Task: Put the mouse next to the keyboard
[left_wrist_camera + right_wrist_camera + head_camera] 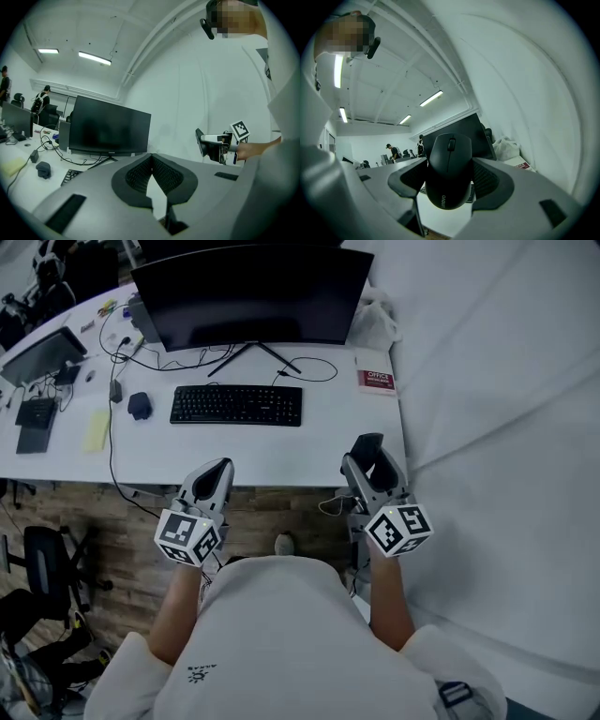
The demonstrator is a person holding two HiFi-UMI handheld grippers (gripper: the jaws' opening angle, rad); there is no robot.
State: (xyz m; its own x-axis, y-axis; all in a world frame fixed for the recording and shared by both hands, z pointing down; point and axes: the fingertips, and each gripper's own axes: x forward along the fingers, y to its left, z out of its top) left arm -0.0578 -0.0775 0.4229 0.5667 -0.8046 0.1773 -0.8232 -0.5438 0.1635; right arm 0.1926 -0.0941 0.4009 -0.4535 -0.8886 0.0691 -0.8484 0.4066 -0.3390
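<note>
A black mouse (449, 173) sits between the pads of my right gripper (450, 164), which is shut on it. In the head view that gripper (368, 454) hovers over the white desk's (281, 451) front right corner, the mouse (367, 441) dark between its jaws. The black keyboard (236, 405) lies further in, under the monitor (253, 292). My left gripper (217, 472) hangs at the desk's front edge, below the keyboard. Its pads meet at the tips with nothing between them (151, 157). The keyboard's end (70, 176) shows low at the left.
A second dark mouse (139, 406) lies left of the keyboard, with a cable and a yellow note (96, 430) further left. A red booklet (377, 381) lies at the desk's right edge. A white sheet (497, 381) hangs close on the right. A chair (42, 554) stands lower left.
</note>
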